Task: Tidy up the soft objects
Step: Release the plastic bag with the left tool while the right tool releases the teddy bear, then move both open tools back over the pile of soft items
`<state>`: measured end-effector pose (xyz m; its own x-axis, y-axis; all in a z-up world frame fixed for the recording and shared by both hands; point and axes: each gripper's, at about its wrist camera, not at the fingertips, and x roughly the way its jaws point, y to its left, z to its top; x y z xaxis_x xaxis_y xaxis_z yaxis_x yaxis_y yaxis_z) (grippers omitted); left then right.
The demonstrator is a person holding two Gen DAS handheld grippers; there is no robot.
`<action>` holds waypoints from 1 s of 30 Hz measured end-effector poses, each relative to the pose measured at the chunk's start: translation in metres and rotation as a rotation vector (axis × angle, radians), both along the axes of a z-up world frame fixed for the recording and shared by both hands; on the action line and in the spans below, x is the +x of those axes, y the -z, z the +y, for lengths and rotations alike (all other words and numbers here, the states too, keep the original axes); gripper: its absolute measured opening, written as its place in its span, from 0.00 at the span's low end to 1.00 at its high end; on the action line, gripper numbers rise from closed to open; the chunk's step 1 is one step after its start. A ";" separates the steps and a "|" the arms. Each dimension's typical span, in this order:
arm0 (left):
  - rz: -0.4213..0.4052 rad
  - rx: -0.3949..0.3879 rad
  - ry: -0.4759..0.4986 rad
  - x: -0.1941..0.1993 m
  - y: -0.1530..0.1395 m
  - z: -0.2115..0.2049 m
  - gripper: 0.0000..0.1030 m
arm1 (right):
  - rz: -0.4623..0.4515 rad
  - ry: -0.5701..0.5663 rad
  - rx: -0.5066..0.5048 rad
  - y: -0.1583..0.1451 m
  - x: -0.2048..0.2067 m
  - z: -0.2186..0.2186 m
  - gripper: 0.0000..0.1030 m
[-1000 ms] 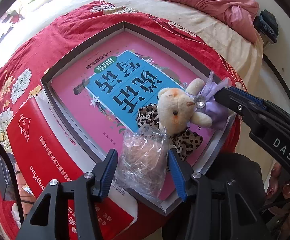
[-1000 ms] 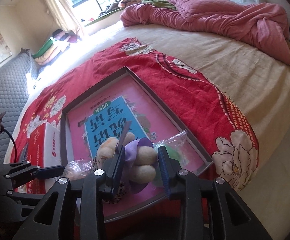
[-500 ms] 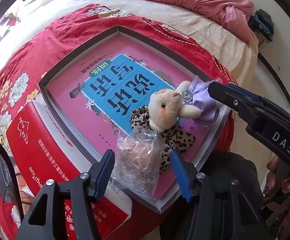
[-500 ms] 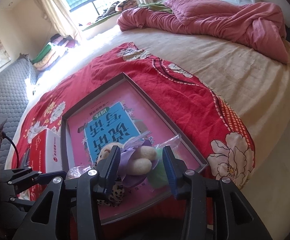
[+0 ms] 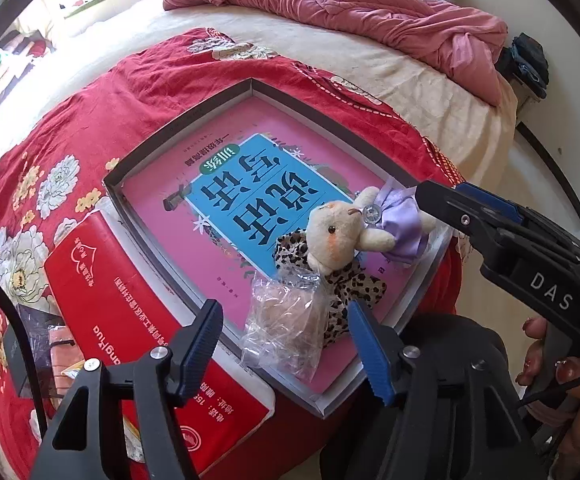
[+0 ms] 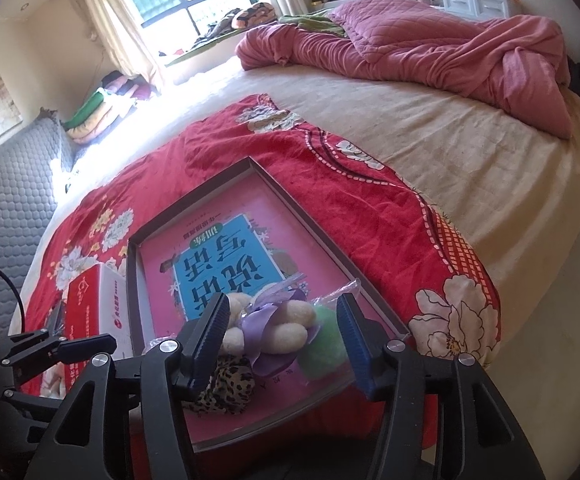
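Observation:
A cream plush toy in a purple dress [image 5: 342, 232] [image 6: 285, 320] lies in the near corner of a shallow grey box [image 5: 177, 130] lined with a pink and blue book cover. It rests on a leopard-print soft piece [image 5: 350, 288] [image 6: 225, 384]. A clear bag with a pinkish soft item [image 5: 285, 320] lies between the jaws of my left gripper [image 5: 282, 305], which are opening and do not touch it. My right gripper [image 6: 281, 300] is opening too, its pads clear of the plush. A green soft thing in plastic [image 6: 324, 344] lies beside the plush.
A red and white carton [image 5: 129, 320] [image 6: 89, 308] lies against the box's left side on a red floral cloth [image 5: 89, 120]. A crumpled pink quilt [image 5: 370, 12] is at the far end of the bed. The bed edge drops off at right. A hand [image 5: 550, 380] holds the right gripper.
Both grippers' jaws have spread wider. The right one let go of the plush, which now lies in the box. The left gripper rose a little away from the bag.

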<state>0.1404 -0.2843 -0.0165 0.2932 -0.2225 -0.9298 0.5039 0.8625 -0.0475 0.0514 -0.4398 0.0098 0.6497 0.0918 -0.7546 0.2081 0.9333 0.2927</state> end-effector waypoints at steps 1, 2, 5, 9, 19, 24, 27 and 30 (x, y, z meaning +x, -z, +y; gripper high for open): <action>-0.006 0.000 -0.001 -0.001 -0.002 0.001 0.63 | -0.001 0.001 -0.005 -0.001 0.000 0.001 0.58; -0.014 -0.002 -0.002 -0.002 -0.004 0.002 0.63 | -0.002 -0.002 -0.010 -0.003 0.000 0.002 0.59; -0.034 -0.009 -0.008 -0.006 -0.012 0.005 0.64 | -0.007 -0.003 -0.032 -0.007 -0.001 0.005 0.66; -0.059 -0.008 -0.023 -0.009 -0.021 0.010 0.65 | -0.012 -0.005 -0.051 -0.011 -0.001 0.009 0.69; -0.084 -0.016 -0.074 -0.018 -0.032 0.029 0.65 | -0.037 -0.017 -0.092 -0.025 -0.006 0.018 0.73; -0.112 -0.003 -0.092 -0.024 -0.039 0.038 0.66 | -0.057 -0.018 -0.103 -0.035 -0.008 0.023 0.73; -0.128 -0.005 -0.100 -0.028 -0.042 0.043 0.66 | -0.072 -0.030 -0.103 -0.041 -0.009 0.028 0.73; -0.145 0.005 -0.104 -0.033 -0.045 0.048 0.66 | -0.085 -0.046 -0.102 -0.048 -0.011 0.034 0.73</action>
<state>0.1071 -0.2366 0.0282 0.4457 -0.1793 -0.8770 0.4134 0.9102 0.0240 0.0408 -0.4058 0.0581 0.7085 0.0488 -0.7040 0.1429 0.9670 0.2108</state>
